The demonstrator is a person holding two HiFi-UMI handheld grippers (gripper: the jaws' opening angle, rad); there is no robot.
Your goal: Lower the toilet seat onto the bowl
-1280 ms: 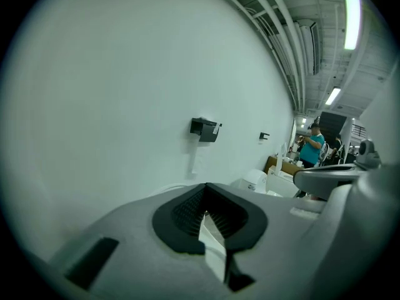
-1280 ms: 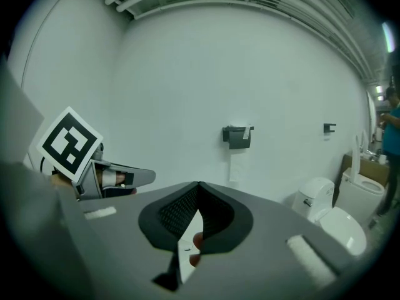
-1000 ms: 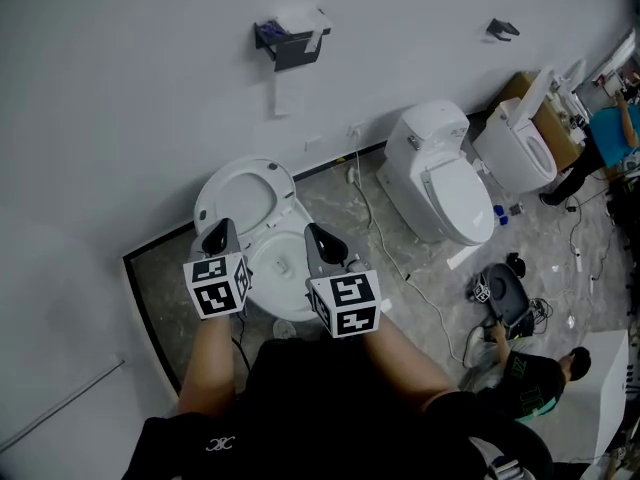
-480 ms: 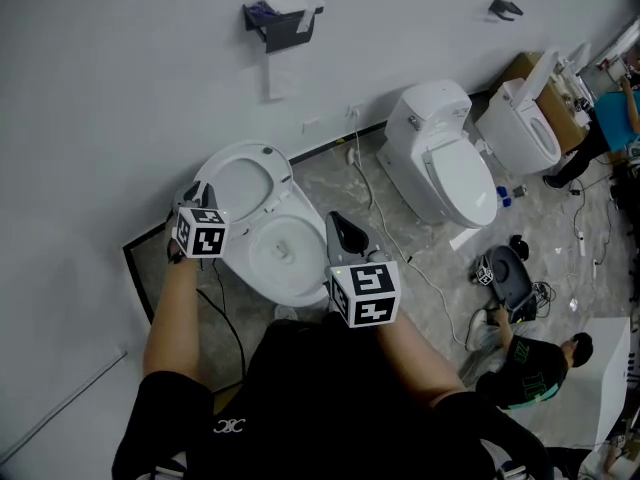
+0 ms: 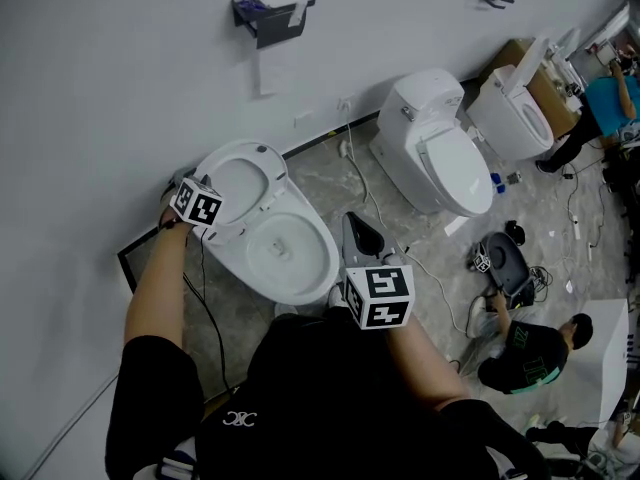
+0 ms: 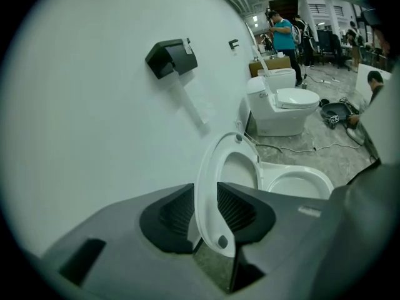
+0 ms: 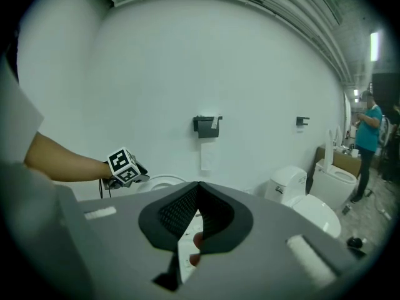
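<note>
The white toilet seat stands raised against the wall behind the open bowl. My left gripper is at the seat's left rim. In the left gripper view, the seat's edge runs between the ribbed pads of the left gripper, whose jaws are opening; I cannot tell whether the pads touch it. The bowl's rim shows beyond. My right gripper hovers in front of the bowl's right side, apart from it. In its own view the right gripper is shut with nothing held.
A black paper holder hangs on the wall above. Two more toilets stand to the right. Cables cross the floor. A person crouches at the right by a black device.
My left gripper has swung from in front of the bowl out to the left and back to the raised seat's rim. The right gripper has drifted a little right and nearer.
</note>
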